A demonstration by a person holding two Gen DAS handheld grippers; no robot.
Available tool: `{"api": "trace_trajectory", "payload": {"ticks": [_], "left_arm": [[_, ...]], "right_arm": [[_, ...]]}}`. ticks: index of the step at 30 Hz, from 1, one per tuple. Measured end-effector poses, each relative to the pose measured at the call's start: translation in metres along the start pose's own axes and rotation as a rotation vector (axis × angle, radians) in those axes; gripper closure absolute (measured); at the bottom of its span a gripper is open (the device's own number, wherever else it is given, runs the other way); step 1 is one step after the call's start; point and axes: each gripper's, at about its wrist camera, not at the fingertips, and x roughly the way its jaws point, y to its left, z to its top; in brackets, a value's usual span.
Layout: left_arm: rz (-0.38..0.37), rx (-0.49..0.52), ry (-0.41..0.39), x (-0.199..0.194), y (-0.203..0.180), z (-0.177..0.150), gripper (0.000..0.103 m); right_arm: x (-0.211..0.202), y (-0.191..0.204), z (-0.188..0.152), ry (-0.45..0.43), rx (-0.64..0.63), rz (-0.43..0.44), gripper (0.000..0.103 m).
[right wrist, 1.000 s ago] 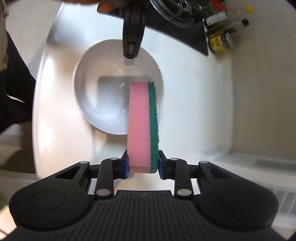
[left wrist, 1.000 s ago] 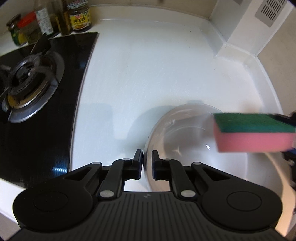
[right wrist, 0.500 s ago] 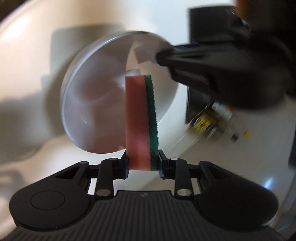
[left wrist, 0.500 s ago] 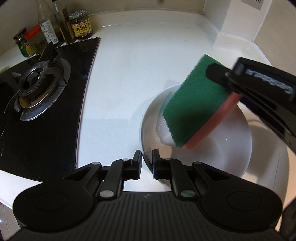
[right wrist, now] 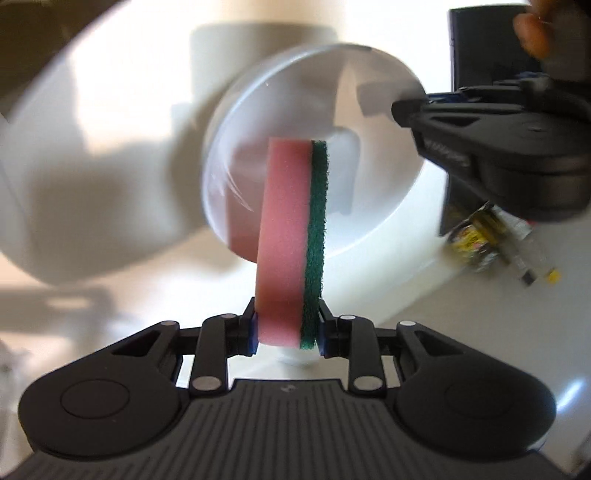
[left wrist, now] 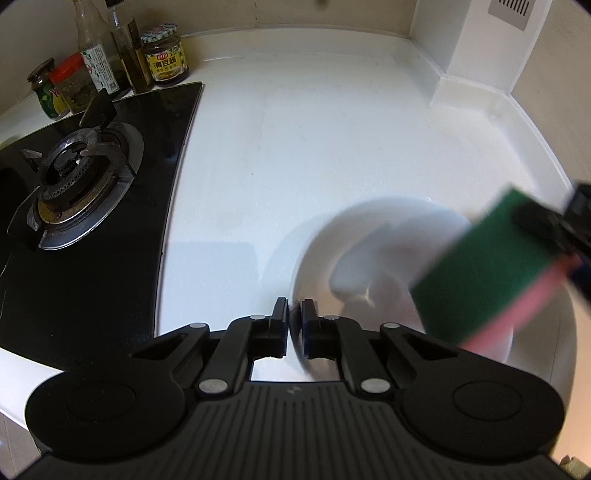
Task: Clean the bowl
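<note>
A white bowl [left wrist: 354, 229] sits tilted on the white counter, and its near rim passes between the fingers of my left gripper [left wrist: 294, 322]. Those jaws are closing and pinch the rim. In the right wrist view the bowl [right wrist: 380, 177] opens toward me, with the left gripper [right wrist: 400, 107] clamped on its upper right rim. My right gripper [right wrist: 286, 326] is shut on a pink sponge with a green scouring side [right wrist: 291, 221]. The sponge's far end reaches into the bowl. In the left wrist view the sponge [left wrist: 480, 273] is blurred, green face up, over the bowl's right side.
A black gas hob [left wrist: 74, 177] with a burner lies left of the bowl. Several jars and bottles [left wrist: 110, 66] stand behind it by the wall. A white boxed corner [left wrist: 472, 55] rises at the back right. A person's fingertip [right wrist: 532, 33] shows above the left gripper.
The sponge has swung from edge-on to green face up and come lower into the bowl. The bowl's mouth now faces the right gripper more. The left gripper stayed on the rim.
</note>
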Motion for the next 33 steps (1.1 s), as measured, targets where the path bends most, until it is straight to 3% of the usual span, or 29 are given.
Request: {"api": "trace_trajectory", "payload": {"ticks": [2,7,13,18,23,27,33], "left_arm": [[0.002,0.006,-0.008,0.002,-0.001,0.003,0.094],[0.011,0.009,-0.027,0.006,-0.004,0.011,0.090],[0.024,0.007,-0.039,0.010,-0.005,0.017,0.088],[-0.013,0.016,-0.033,0.011,0.002,0.020,0.091],[-0.018,0.048,-0.036,0.012,0.001,0.020,0.091],[-0.018,0.068,-0.039,0.013,0.000,0.020,0.091],[-0.043,0.068,-0.043,0.014,0.003,0.019,0.092]], "right_arm": [[-0.015,-0.012,-0.015,-0.070,0.098,0.111,0.078],[-0.027,-0.038,-0.039,-0.199,0.300,0.296,0.078],[-0.047,-0.063,-0.065,-0.413,0.674,0.488,0.078],[-0.036,-0.063,-0.097,-0.475,0.985,0.516,0.078],[-0.023,-0.043,-0.143,-0.366,1.164,0.427,0.078],[0.007,-0.046,-0.156,-0.225,1.174,0.330,0.078],[0.052,-0.068,-0.141,-0.279,1.084,0.377,0.078]]}}
